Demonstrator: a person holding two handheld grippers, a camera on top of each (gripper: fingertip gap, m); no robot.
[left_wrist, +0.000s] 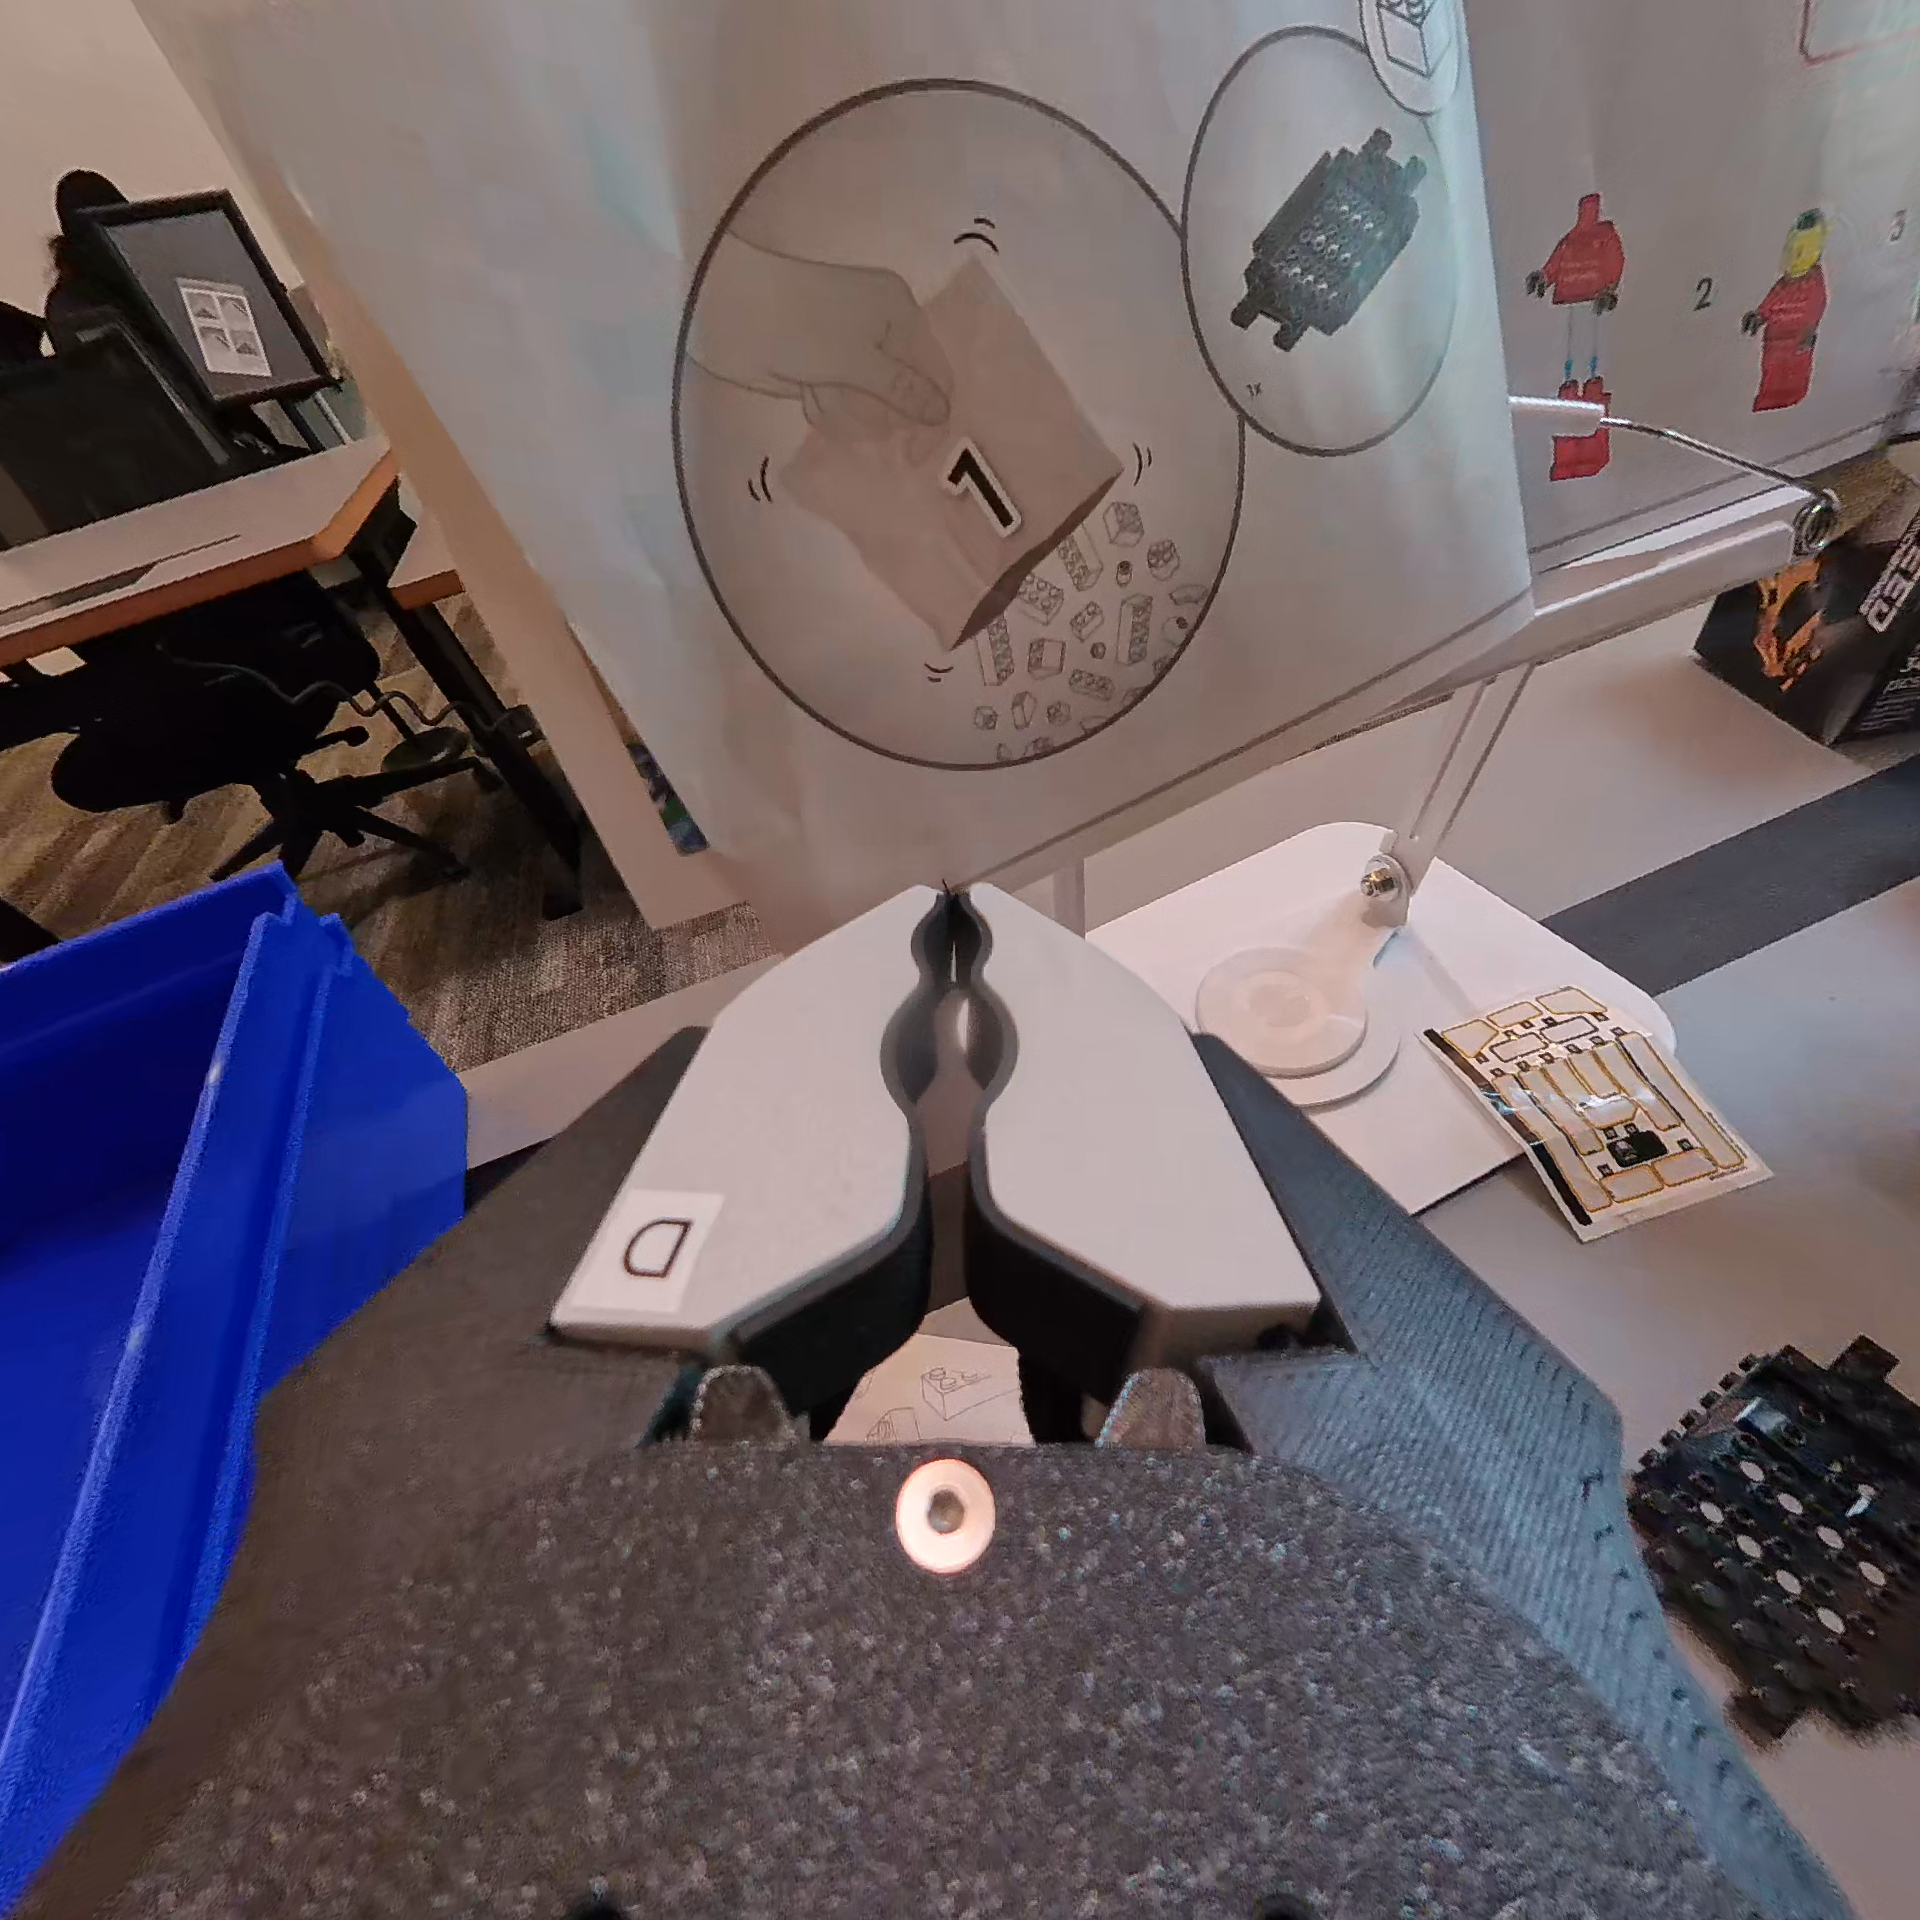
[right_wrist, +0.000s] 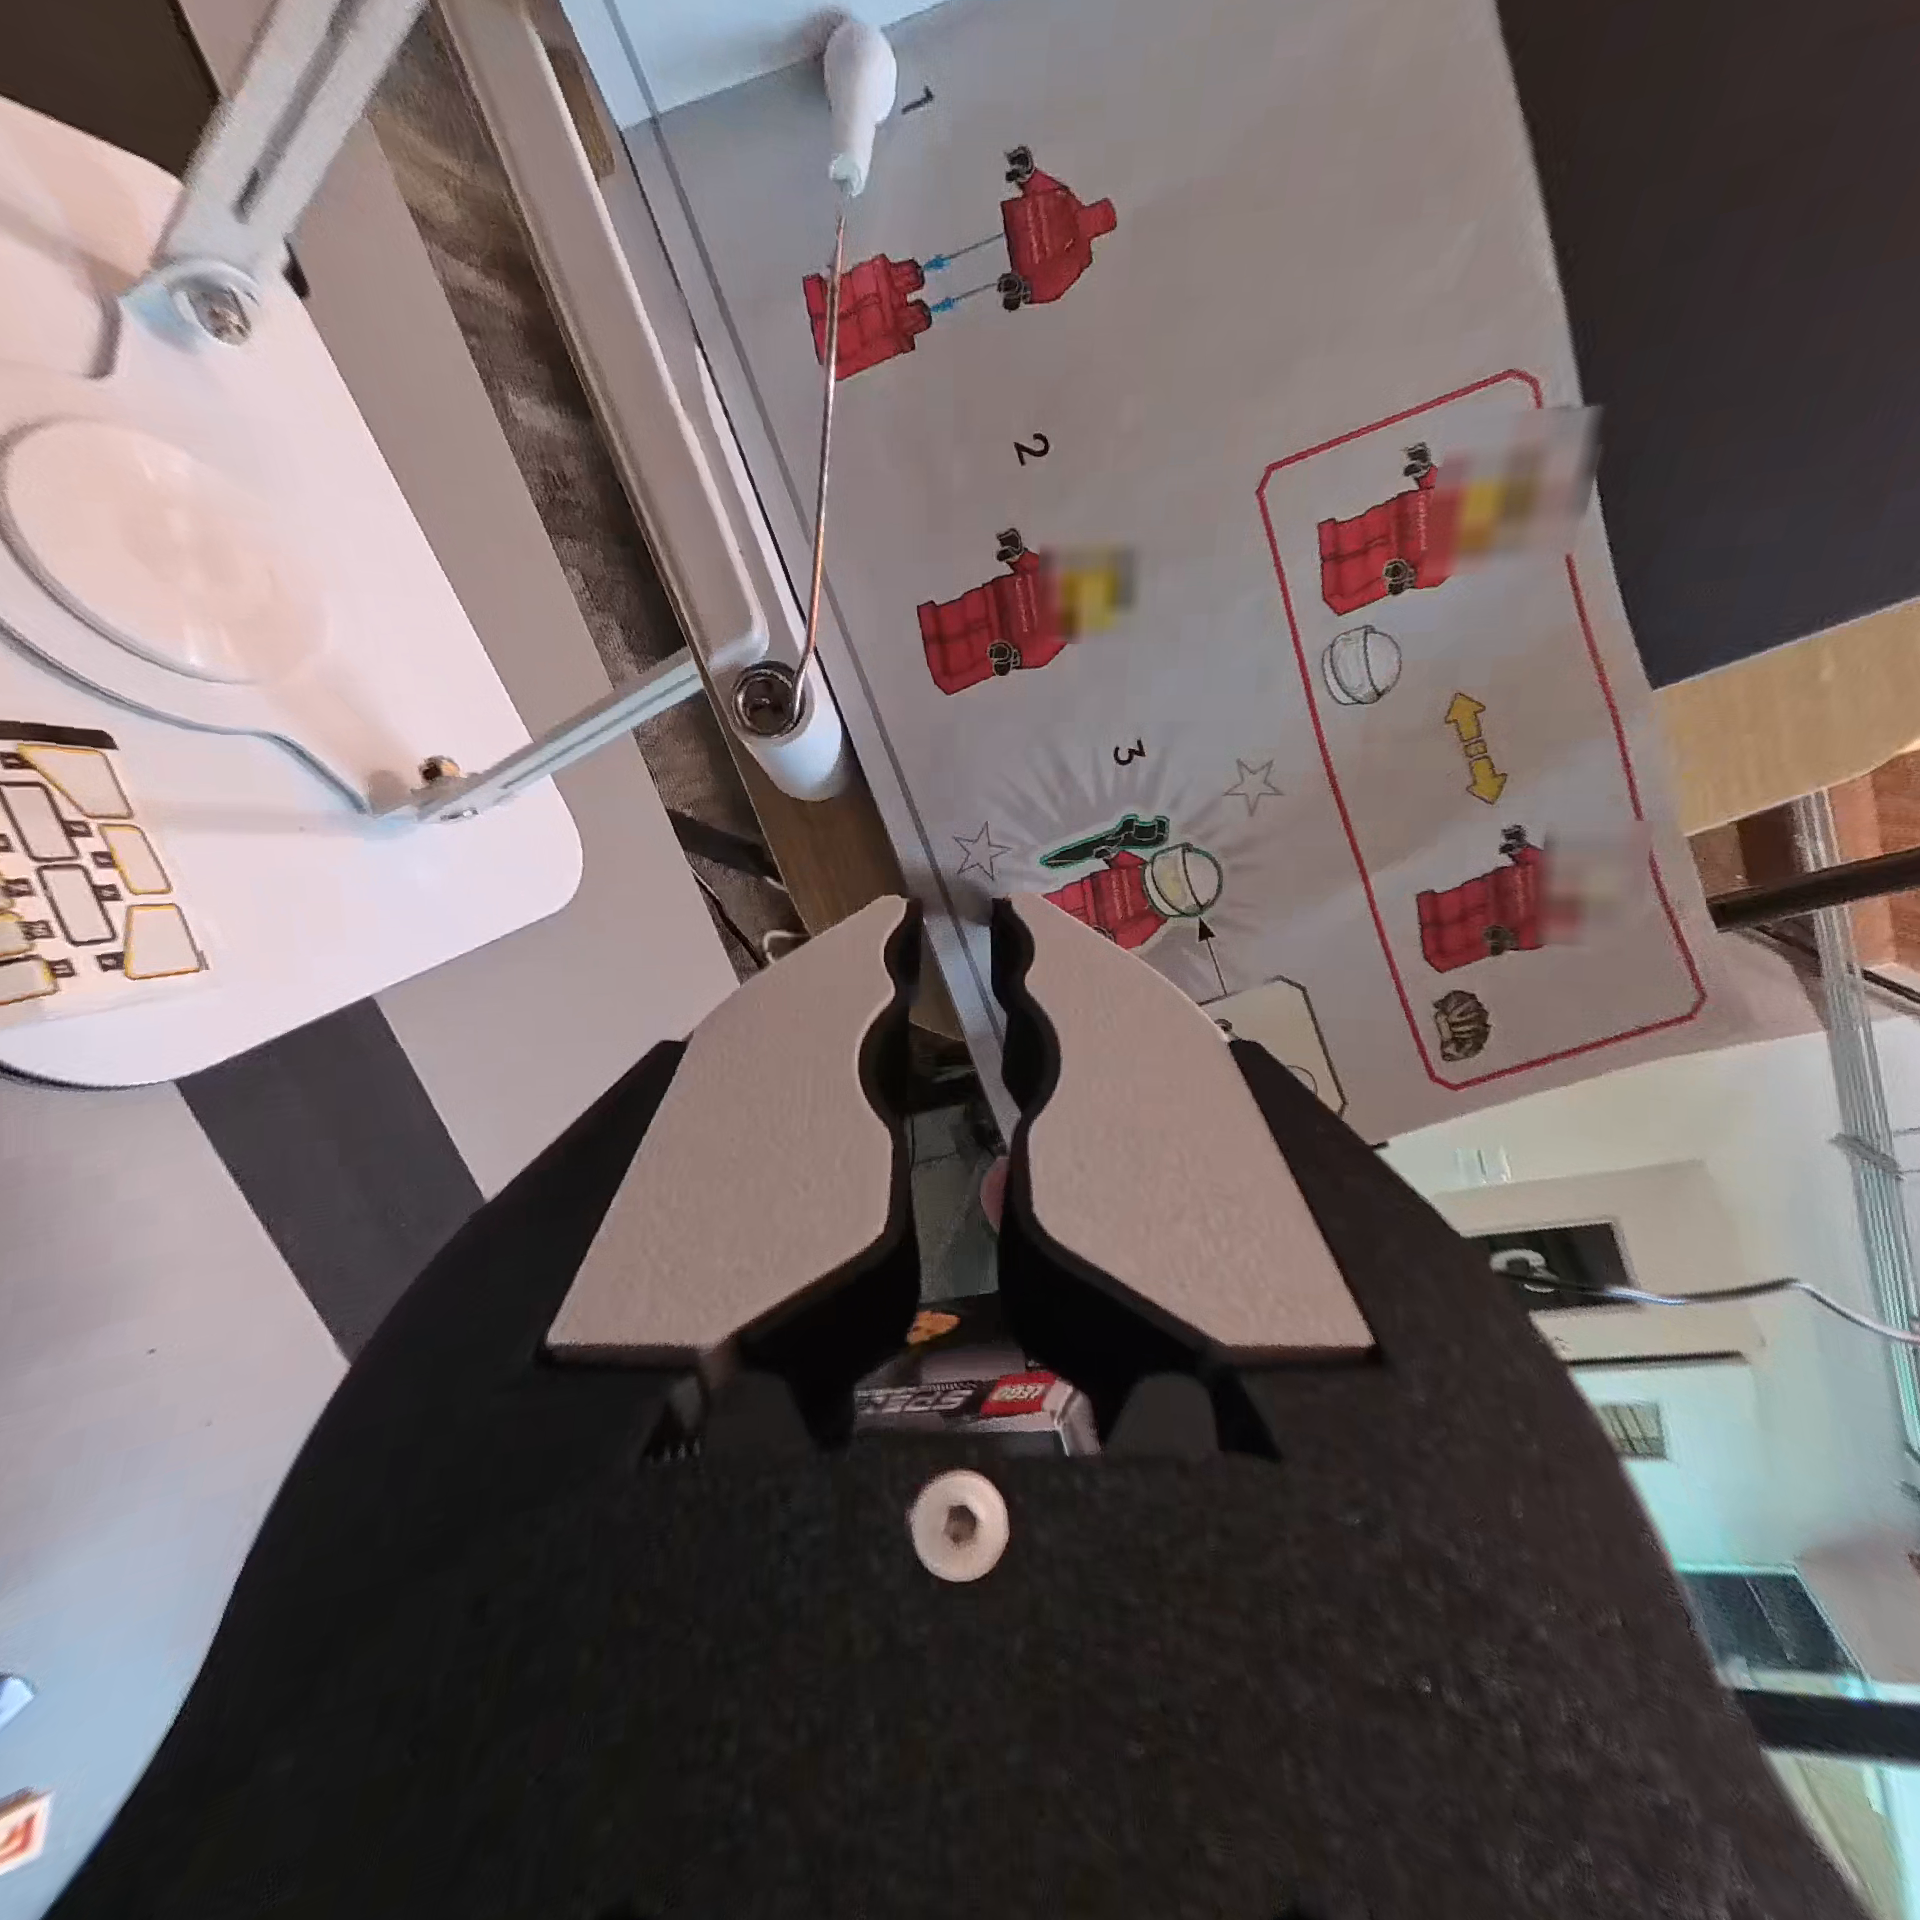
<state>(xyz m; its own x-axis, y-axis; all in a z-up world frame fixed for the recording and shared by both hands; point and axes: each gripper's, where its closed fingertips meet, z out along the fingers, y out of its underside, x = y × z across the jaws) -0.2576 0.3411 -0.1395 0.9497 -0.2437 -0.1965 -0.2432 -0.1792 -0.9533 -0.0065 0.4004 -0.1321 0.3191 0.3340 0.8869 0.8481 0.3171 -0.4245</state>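
Note:
An open instruction booklet stands on a white book stand (left_wrist: 1662, 551). Its left page (left_wrist: 935, 416) shows grey line drawings and bends forward. My left gripper (left_wrist: 948, 896) is shut, its tips pinching the bottom edge of that page. The right page (right_wrist: 1195, 499) shows red toy figure drawings, and a wire page holder (right_wrist: 826, 416) lies across it. My right gripper (right_wrist: 951, 920) is open by a narrow gap. The stand's white ledge (right_wrist: 727, 520) and the page's lower edge run between its fingers; whether they touch I cannot tell.
A blue bin (left_wrist: 156, 1247) is at the left. The stand's white base (left_wrist: 1299, 997) lies on the grey table, with a sticker sheet (left_wrist: 1590, 1112) beside it. A black perforated brick plate (left_wrist: 1787, 1527) is at the right and a dark box (left_wrist: 1829, 634) behind. Desks and chairs stand beyond. About 25 cm separates my left fingertips from my right.

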